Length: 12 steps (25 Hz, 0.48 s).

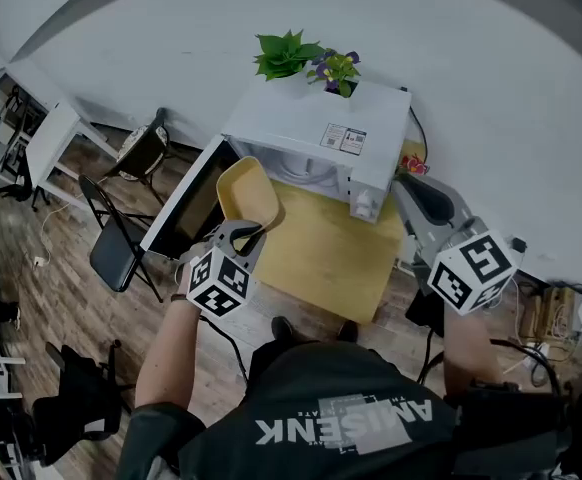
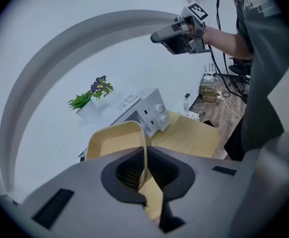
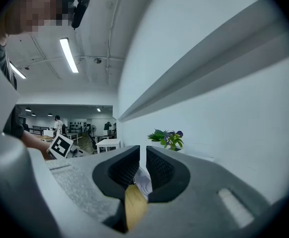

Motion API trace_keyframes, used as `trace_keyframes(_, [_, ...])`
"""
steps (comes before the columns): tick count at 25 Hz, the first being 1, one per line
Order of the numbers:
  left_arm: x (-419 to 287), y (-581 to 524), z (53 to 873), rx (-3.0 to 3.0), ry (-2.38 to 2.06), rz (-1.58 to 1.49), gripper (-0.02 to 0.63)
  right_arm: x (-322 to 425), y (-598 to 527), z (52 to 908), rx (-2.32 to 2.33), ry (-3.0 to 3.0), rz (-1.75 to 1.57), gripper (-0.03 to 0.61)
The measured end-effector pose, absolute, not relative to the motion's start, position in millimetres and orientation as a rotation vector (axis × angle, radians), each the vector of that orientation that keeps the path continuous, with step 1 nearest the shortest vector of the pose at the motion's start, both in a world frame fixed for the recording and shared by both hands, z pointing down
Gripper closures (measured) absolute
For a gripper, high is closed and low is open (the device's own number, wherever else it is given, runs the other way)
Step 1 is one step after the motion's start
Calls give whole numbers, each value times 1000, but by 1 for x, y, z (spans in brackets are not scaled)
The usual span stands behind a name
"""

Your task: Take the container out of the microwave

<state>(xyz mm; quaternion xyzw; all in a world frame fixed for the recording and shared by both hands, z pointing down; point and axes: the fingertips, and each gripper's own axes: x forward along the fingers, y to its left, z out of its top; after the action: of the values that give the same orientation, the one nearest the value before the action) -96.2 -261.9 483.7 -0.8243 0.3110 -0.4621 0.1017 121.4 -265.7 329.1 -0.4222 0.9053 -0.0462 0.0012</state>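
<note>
The white microwave [image 1: 321, 133] stands on a yellow table [image 1: 326, 253] with its door [image 1: 186, 198] swung open to the left. My left gripper [image 1: 243, 230] is shut on the rim of a pale yellow container [image 1: 246, 193], which hangs in the air in front of the open cavity. In the left gripper view the container's thin wall [image 2: 115, 140] runs between the pads of the left gripper [image 2: 144, 170], with the microwave [image 2: 147, 113] behind it. My right gripper [image 1: 405, 185] is raised to the right of the microwave, shut and holding nothing [image 3: 143, 165].
Two potted plants [image 1: 291, 56] [image 1: 336, 68] sit on top of the microwave against the white wall. Black folding chairs [image 1: 121, 248] stand left of the table on the wooden floor. Cables and boxes [image 1: 551, 318] lie at the right.
</note>
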Motion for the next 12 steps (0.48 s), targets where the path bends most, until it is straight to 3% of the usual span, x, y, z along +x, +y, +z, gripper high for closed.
trace_keyframes(12, [-117, -248, 421, -2488, 860, -1233, 595, 92, -265, 301, -1417, 2754, -147, 568])
